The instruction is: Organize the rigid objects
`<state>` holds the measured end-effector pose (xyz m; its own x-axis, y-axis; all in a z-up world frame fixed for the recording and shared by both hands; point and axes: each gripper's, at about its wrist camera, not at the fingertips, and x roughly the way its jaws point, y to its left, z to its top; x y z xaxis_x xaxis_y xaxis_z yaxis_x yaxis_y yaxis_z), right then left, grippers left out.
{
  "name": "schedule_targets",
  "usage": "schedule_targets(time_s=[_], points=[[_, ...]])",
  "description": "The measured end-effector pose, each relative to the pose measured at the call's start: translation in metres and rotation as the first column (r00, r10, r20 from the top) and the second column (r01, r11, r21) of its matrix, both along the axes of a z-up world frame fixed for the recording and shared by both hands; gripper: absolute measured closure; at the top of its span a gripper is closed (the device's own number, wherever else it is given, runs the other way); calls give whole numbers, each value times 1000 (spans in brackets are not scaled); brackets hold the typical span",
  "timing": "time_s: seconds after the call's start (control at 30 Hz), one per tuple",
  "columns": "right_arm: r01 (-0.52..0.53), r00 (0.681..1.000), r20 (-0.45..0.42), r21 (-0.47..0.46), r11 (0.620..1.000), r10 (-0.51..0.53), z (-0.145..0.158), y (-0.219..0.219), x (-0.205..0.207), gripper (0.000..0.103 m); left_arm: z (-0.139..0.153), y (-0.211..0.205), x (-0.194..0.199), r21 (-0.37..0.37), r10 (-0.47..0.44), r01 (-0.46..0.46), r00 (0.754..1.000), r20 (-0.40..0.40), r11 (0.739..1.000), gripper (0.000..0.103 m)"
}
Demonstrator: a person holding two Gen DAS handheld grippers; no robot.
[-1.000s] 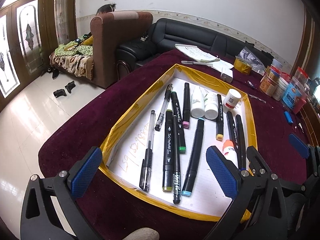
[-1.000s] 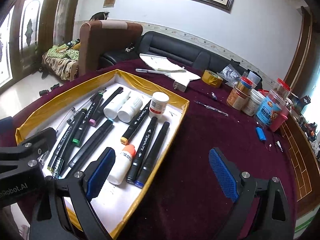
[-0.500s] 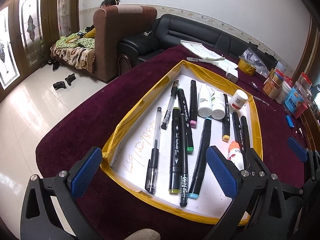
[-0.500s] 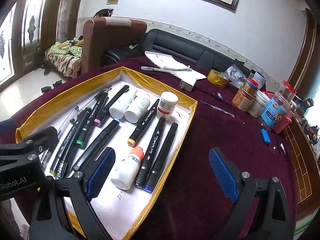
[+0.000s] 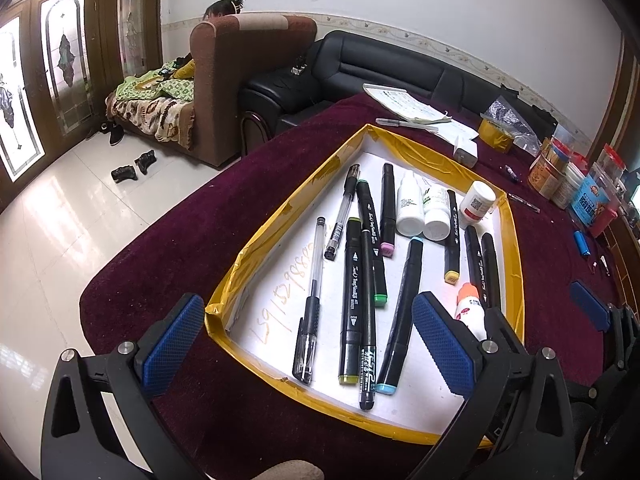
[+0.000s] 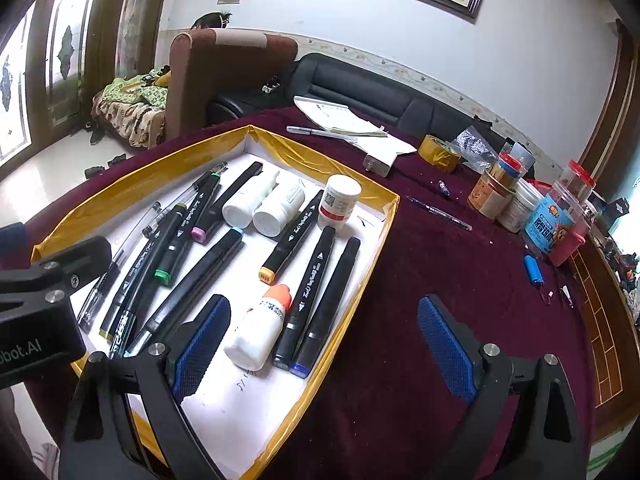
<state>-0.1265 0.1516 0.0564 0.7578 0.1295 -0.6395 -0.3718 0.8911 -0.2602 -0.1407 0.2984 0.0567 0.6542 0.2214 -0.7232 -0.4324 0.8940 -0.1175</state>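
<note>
The pens and little bottles lie in the yellow-edged tray, most with their long sides running from its near edge to its far edge. Both claws are wide open and hold nothing. I think the left claw is nearer the pens, and the right claw is over the tray's right edge, by the orange-capped bottle.

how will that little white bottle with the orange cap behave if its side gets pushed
The small white plastic bottle with the orange cap lies on its side in the yellow-edged white tray, so it cannot tip. Its round body would probably roll towards the black marker beside it. It looks rigid and light.
</note>
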Motion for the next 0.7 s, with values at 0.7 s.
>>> schedule_targets(time_s=[0.7], points=[[-57, 998, -17, 71, 996, 59, 12, -12, -8, 11, 35, -9, -18, 109, 64, -73, 995, 80, 991, 0]])
